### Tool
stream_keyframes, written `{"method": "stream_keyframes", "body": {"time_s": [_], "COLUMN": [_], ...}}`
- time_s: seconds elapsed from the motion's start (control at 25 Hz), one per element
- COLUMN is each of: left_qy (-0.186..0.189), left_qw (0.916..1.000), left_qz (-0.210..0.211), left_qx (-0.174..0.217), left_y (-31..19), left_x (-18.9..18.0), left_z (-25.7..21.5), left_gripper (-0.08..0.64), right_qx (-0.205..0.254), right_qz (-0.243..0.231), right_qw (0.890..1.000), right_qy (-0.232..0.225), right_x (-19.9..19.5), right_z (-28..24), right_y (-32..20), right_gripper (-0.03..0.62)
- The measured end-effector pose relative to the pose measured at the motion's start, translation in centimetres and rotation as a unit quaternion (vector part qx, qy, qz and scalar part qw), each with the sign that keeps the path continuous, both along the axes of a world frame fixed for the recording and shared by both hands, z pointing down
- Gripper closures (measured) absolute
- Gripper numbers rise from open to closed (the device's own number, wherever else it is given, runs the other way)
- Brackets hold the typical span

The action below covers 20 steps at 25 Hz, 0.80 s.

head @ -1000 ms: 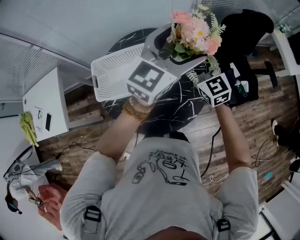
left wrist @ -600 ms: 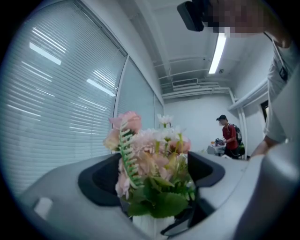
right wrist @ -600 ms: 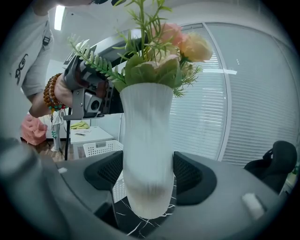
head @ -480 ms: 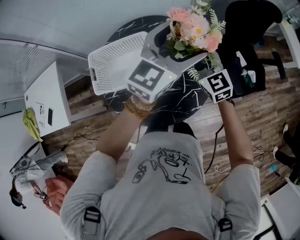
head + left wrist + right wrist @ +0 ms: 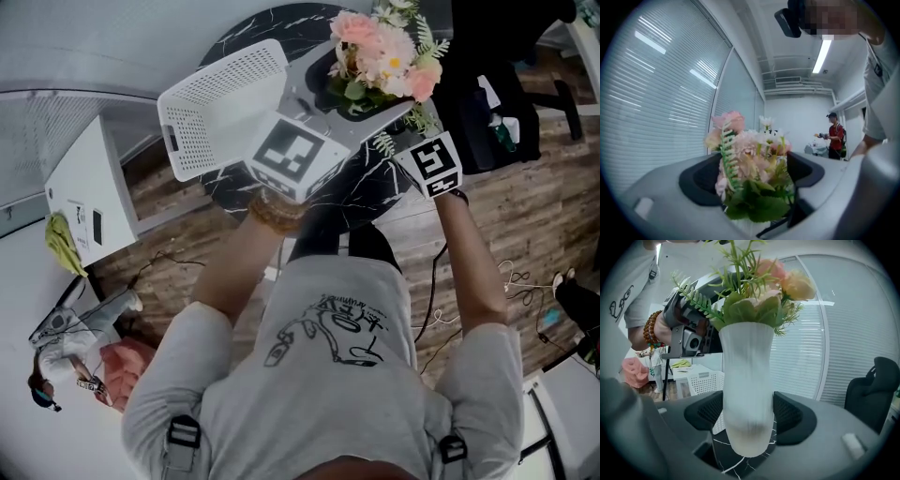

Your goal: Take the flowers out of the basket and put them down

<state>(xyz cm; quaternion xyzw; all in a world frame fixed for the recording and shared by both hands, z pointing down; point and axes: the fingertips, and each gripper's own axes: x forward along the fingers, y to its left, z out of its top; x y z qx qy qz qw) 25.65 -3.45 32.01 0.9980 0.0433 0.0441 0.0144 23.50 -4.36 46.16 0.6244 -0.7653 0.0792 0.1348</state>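
Observation:
A bunch of pink and white flowers [image 5: 384,58] with green leaves stands in a white ribbed vase [image 5: 745,380], held up over the round black marble table [image 5: 366,187]. My left gripper [image 5: 361,94] comes in from the left, and its wide jaws are shut on the blooms and leaves [image 5: 752,173]. My right gripper [image 5: 746,416] is shut on the lower part of the vase, with a pad pressed on each side. The white perforated basket [image 5: 220,103] lies tilted on the table to the left, apart from the flowers.
A black office chair [image 5: 497,56] stands right of the table, and a white cabinet [image 5: 89,202] stands on the left. Cables lie on the wooden floor [image 5: 525,281]. In the left gripper view a person in red [image 5: 836,136] stands far back.
Both grippers keep their hold on the flowers and vase. The bouquet sits slightly higher and further left in the head view, and the basket has drifted left with the shifting view.

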Motion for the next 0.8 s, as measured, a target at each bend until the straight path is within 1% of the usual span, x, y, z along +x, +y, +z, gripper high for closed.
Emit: {"method": "stream_keyframes", "body": {"time_s": [0.2,0.4,0.8], "left_qy": [-0.006,-0.013,-0.03], "left_qw": [0.9999,0.9998,0.9989], "left_qz": [0.002,0.004,0.003], "left_qx": [-0.008,-0.017,-0.036], "left_y": [0.4,1.0,0.9], "left_x": [0.7,0.7,0.8], "left_z": [2.8,5.3,9.7], "left_gripper": [0.132,0.135,0.143], "right_qx": [-0.013,-0.015,-0.026], "right_qz": [-0.001,0.009,0.014], "right_qw": [1.0,1.0,0.999], "right_qy": [-0.002,-0.018,-0.024], "right_x": [0.7,0.6,0.4], "right_z": [3.0,5.3,9.7], "right_y": [0.7,1.1,1.5], "right_gripper": [0.247,0.247,0.247]}}
